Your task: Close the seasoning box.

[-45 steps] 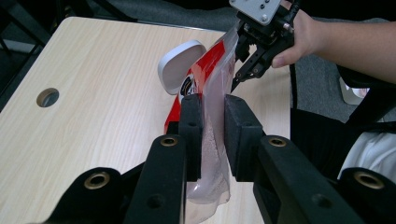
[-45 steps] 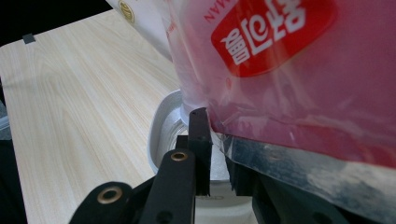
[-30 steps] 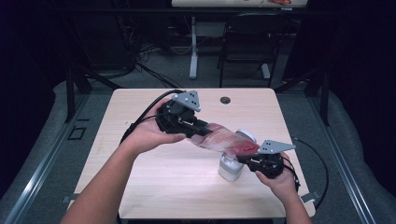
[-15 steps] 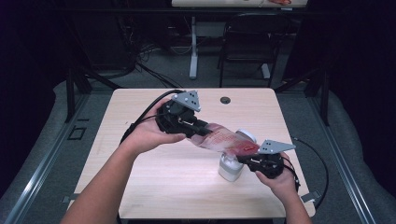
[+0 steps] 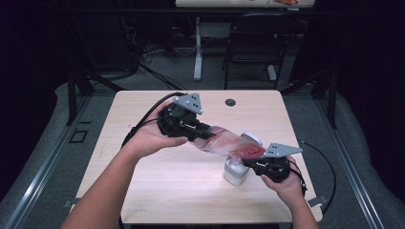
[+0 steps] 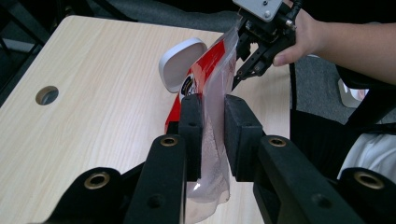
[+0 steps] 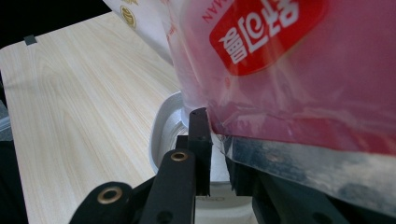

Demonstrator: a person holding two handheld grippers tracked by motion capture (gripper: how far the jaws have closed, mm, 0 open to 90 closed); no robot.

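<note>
Showing pouch point(image 7: 261, 37) lettering: right hand-held gripper point(image 7: 217, 154) view.

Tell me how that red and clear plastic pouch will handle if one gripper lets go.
The pouch is thin film stretched between the left gripper and right gripper, so it would probably flop down from the remaining grip. It looks light for its size. Its glossy surface suggests it could slip from a loose pinch.

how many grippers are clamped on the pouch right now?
2. The left gripper pinches one end of the red-and-clear plastic pouch, on the far-left side in the high view. The right gripper pinches the other end, above the white open-lidded container on the table.
</note>
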